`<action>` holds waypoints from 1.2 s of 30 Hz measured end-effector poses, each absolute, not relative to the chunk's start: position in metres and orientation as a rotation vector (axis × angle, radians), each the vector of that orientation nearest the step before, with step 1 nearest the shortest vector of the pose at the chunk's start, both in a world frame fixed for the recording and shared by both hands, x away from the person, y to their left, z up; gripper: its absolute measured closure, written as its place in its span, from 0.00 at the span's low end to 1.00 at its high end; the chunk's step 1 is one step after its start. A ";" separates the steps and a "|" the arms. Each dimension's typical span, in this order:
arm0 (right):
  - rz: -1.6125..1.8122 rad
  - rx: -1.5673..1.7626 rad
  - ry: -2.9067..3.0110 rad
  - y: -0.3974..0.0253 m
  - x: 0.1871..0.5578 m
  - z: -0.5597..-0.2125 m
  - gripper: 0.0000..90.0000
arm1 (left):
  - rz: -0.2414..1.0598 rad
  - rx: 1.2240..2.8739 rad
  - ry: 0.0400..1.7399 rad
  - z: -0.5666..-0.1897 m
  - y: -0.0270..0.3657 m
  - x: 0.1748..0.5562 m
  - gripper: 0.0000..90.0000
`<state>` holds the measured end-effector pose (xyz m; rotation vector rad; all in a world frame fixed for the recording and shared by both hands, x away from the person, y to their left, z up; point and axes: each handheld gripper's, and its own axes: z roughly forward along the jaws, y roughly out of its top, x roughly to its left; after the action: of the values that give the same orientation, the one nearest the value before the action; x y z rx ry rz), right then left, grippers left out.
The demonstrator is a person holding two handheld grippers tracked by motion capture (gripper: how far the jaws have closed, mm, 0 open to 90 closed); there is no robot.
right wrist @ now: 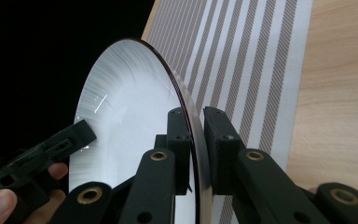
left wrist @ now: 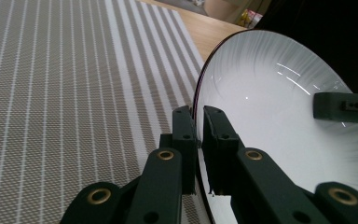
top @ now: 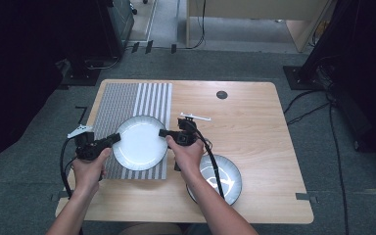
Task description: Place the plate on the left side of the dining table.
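Note:
A white plate with a dark rim is held over the striped placemat. My left gripper is shut on the plate's left rim, and my right gripper is shut on its right rim. In the left gripper view the jaws pinch the white plate at its edge, with my left gripper closed on the rim and the other gripper's jaw across the plate. In the right gripper view my right gripper clamps the white plate in the same way.
A second plate, dark-rimmed and glossy, lies on the wooden table under the right forearm. A small white piece lies behind the right gripper. A dark round disc sits near the table's back edge.

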<state>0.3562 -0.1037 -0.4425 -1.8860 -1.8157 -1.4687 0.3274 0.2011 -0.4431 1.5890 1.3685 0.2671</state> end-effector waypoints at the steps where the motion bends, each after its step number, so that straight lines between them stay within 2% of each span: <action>1: -1.469 -1.886 -1.816 -0.104 0.356 -0.443 0.91 | 0.267 1.589 1.368 -0.443 0.201 0.327 0.94; 30: -1.429 -1.931 -1.920 -0.040 0.440 -0.476 0.88 | 0.380 1.566 1.570 -0.474 0.232 0.386 0.92; 36: -1.423 -1.955 -1.952 -0.036 0.453 -0.485 0.87 | 0.348 1.576 1.611 -0.481 0.232 0.404 0.92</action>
<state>0.4534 -0.0364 -0.4846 -1.9552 -1.9519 -1.4231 0.4045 0.2319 -0.4812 1.5763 1.6112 0.3478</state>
